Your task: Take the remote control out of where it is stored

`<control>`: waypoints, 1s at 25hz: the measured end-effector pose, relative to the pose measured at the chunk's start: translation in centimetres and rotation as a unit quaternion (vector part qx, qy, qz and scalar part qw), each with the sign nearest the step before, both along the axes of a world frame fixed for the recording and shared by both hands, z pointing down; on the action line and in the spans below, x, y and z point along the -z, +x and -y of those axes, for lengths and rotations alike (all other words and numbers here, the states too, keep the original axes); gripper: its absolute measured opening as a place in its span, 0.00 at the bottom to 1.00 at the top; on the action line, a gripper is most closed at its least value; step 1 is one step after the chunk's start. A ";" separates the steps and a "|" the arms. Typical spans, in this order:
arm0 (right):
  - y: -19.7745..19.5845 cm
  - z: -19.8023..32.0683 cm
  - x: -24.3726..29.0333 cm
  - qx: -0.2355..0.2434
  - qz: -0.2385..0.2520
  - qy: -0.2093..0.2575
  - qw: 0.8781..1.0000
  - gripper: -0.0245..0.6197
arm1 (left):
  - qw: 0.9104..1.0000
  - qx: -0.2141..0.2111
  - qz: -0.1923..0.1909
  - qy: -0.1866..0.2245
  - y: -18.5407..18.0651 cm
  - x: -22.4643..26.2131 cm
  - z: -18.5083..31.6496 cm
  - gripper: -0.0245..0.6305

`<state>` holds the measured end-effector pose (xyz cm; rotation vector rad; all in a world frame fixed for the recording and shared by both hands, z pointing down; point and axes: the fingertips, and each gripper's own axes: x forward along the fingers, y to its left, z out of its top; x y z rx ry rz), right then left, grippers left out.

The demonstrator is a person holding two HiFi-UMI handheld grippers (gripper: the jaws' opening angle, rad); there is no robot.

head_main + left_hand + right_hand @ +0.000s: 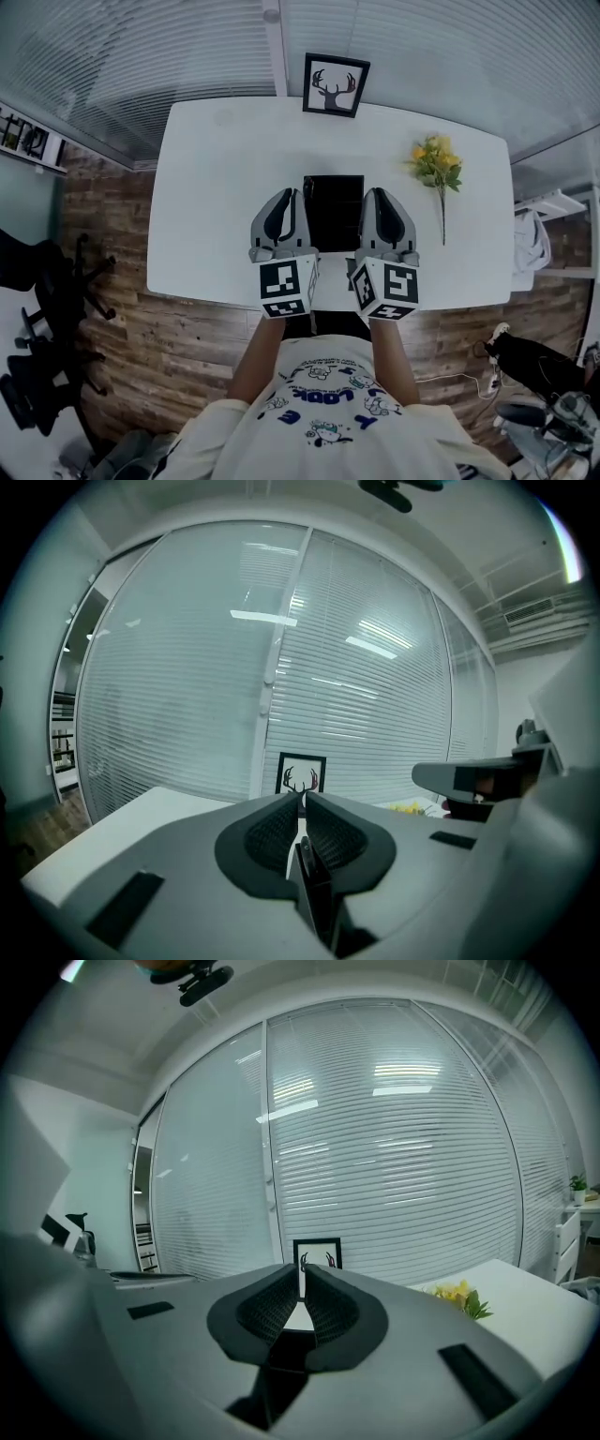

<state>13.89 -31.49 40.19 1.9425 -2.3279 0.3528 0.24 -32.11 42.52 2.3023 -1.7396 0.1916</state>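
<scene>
A black rectangular box (333,211) lies on the white table (216,187), and no remote control shows in any view. My left gripper (292,194) hovers along the box's left side and my right gripper (372,193) along its right side, both pointing away from the person. In the left gripper view the left gripper (302,799) has its ribbed pads pressed together with nothing between them. The right gripper (302,1282) likewise has its tips touching and holds nothing. Beneath each pair of jaws a dark piece of the box (279,1365) shows.
A framed deer picture (335,85) stands at the table's far edge against the blinds. A yellow flower sprig (437,169) lies right of the box. Office chairs (52,309) stand on the wooden floor to the left, and cables and gear (539,375) to the right.
</scene>
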 end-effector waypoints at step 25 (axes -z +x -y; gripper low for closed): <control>1.8 3.0 -5.9 0.005 0.003 -0.063 0.998 0.11 | 0.992 -0.043 0.020 -0.113 3.3 -9.9 3.5 0.31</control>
